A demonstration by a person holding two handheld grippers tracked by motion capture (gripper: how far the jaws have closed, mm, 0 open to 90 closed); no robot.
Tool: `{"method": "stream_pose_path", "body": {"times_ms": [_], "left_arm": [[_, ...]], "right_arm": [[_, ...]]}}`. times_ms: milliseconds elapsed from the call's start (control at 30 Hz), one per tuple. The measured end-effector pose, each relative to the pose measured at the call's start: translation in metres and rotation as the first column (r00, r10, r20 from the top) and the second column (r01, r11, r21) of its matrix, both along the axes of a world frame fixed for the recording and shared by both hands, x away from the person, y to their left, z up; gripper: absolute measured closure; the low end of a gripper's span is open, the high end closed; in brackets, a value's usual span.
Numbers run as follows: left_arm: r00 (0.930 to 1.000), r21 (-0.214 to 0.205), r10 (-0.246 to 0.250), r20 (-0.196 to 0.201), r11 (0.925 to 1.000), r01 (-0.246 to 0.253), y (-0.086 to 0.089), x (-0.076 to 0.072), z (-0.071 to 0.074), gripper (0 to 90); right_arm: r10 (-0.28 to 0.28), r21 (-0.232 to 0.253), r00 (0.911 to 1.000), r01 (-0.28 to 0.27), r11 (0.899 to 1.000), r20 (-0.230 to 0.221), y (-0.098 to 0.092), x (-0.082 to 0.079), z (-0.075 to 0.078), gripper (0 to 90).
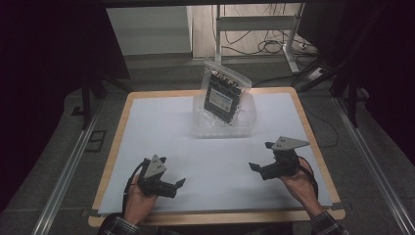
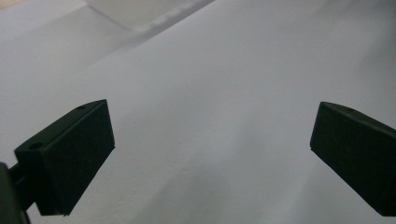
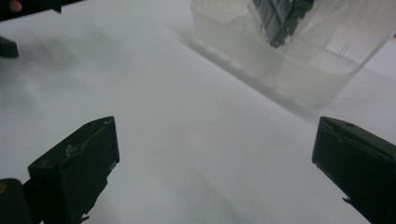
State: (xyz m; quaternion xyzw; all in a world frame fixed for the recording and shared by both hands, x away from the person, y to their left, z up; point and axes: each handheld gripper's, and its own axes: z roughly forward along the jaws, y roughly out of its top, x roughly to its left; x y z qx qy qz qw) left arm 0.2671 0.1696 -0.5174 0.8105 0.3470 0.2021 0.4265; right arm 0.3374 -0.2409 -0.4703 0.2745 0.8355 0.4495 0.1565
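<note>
I hold my left gripper (image 1: 172, 185) at the lower left of the high view and my right gripper (image 1: 260, 156) at the lower right, both with jaws wide apart and empty, probably ready to reach. The bagged black part (image 1: 224, 96) stands tilted in the clear tub (image 1: 245, 128) at upper centre, leaning on its rim

A bag (image 1: 225, 95) stands in a bin (image 1: 247, 128) at the table's (image 1: 115, 142) far middle; both grippers near.

Parted jaws above white table sheet (image 2: 210, 93)
</note>
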Motion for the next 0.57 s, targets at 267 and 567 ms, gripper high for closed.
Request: {"method": "stream_pose_path", "body": {"times_ms": [267,567], "left_arm": [[1.0,0.02,0.001,-0.002,0.9998,-0.001,-0.002,0.0,-0.001,0.0],[1.0,0.026,0.0,0.0,0.9997,0.0,-0.002,0.001,-0.001,0.0]], "right_arm": [[0.005,-0.033,0.9987,-0.007,0.999,-0.05,-0.009,-0.011,-0.019,0.6],[-0.009,-0.059,0.9967,0.005,0.998,-0.081,-0.011,-0.011,-0.028,0.5]]}}
